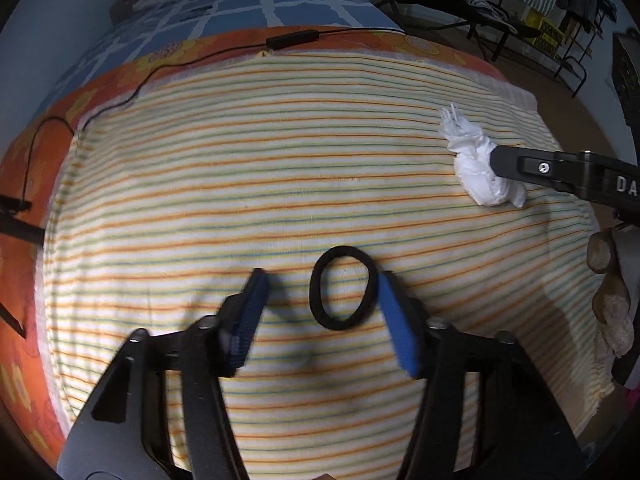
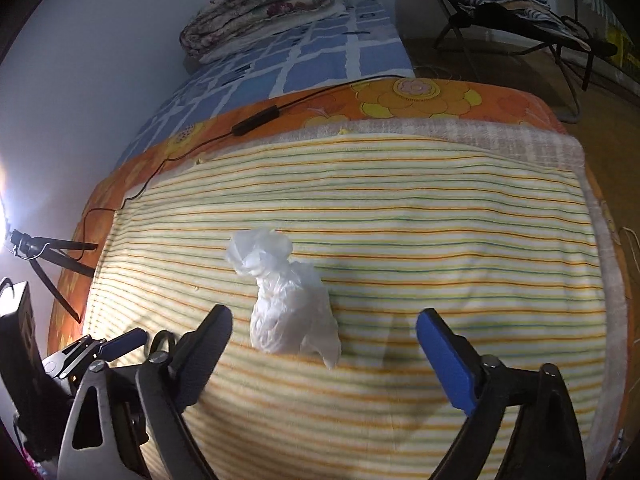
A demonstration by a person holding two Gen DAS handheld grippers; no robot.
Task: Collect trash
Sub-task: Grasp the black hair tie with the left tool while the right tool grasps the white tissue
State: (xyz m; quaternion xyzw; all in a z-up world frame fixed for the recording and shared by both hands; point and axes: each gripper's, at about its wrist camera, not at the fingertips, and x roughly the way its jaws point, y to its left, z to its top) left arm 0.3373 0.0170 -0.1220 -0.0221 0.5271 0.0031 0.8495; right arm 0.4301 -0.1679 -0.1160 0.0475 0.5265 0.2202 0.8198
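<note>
So the crumpled white plastic bag (image 2: 290, 300) is sitting on the striped blanket (image 2: 440, 240) that covers the near end of the bed, and in the right wrist view it's right between the right gripper (image 2: 324, 332)'s fingers, a bit closer to the left finger (image 2: 208, 344) than to the blue-padded one (image 2: 444, 360). Those fingers are spread wide, not pinching anything, with clear blanket showing on both sides of the bag. From the left wrist view you can see one black finger reaching the side of the bag (image 1: 480, 164); can't tell if it's actually touching or just overlapping from that angle.

Over at the left gripper (image 1: 320, 300), there's a black hair tie (image 1: 343, 287) lying flat on the blanket in the gap between the fingers, its loop just beside the right blue pad (image 1: 396, 320). Those fingers are spread apart too, holding nothing.

Further out: an orange flowered sheet (image 2: 420, 96) under the blanket, a black cable with an inline box (image 2: 256, 120) running across it, then a blue checked cover (image 2: 320, 52) and a folded quilt (image 2: 264, 8) by the wall. A folding chair (image 2: 520, 12) with striped fabric stands on the floor to the right.
</note>
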